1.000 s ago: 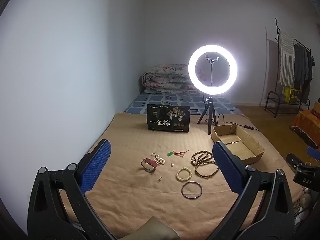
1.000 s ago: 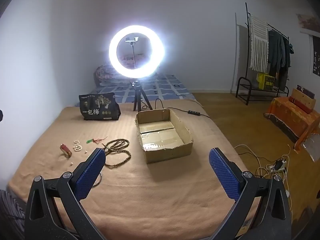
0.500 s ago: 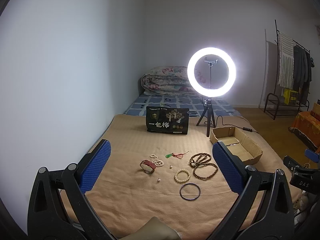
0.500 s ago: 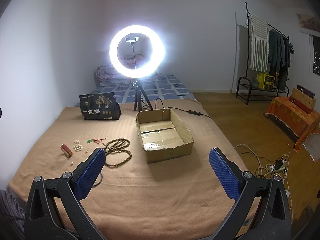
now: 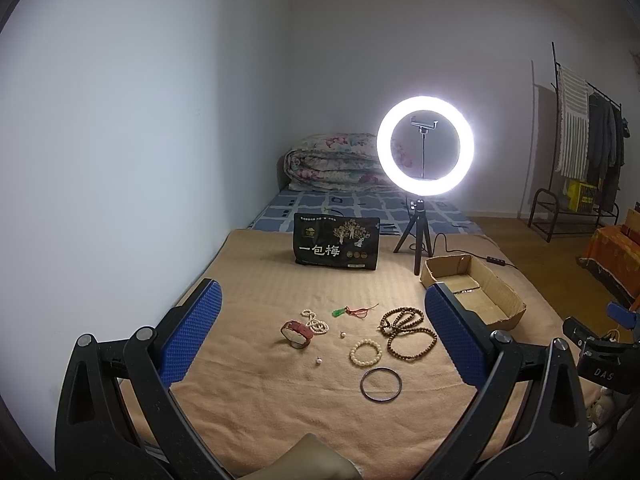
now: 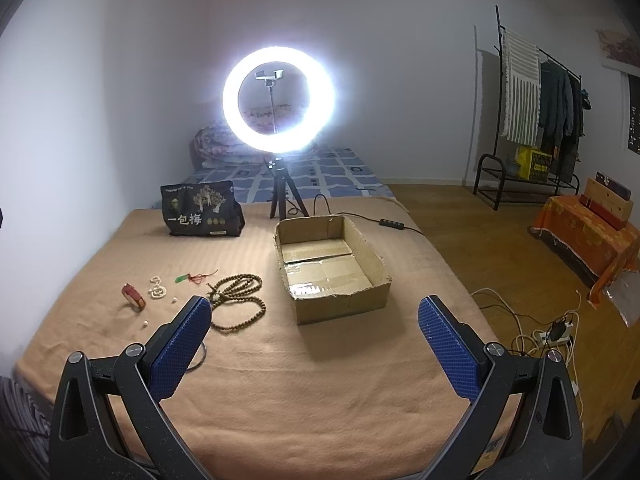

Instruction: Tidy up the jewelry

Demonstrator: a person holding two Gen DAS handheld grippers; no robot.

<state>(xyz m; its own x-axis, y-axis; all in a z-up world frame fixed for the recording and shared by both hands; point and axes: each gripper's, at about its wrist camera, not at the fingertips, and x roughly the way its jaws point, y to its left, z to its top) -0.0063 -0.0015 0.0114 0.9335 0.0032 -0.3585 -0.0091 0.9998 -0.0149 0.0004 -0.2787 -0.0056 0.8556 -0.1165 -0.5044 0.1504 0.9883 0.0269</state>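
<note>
- While my left hand-held gripper (image 5: 318,322) has drawn back a little, jaws wide and empty, nothing is yet picked up.
- Red bracelet (image 5: 295,333), white bead bracelet (image 5: 365,352), dark bangle (image 5: 380,384) and brown bead necklace (image 5: 406,330) lie scattered on the bed (image 5: 256,280), ahead between its fingers.
- Cardboard box (image 6: 362,298) sits empty, ahead of my right hand-held gripper (image 6: 314,318), unmoved, also agape.

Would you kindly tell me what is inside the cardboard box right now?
The box holds no jewelry: only its taped bottom flaps show in the right wrist view. The strip of floor just behind the near wall is hidden, so something small there cannot be ruled out.
</note>
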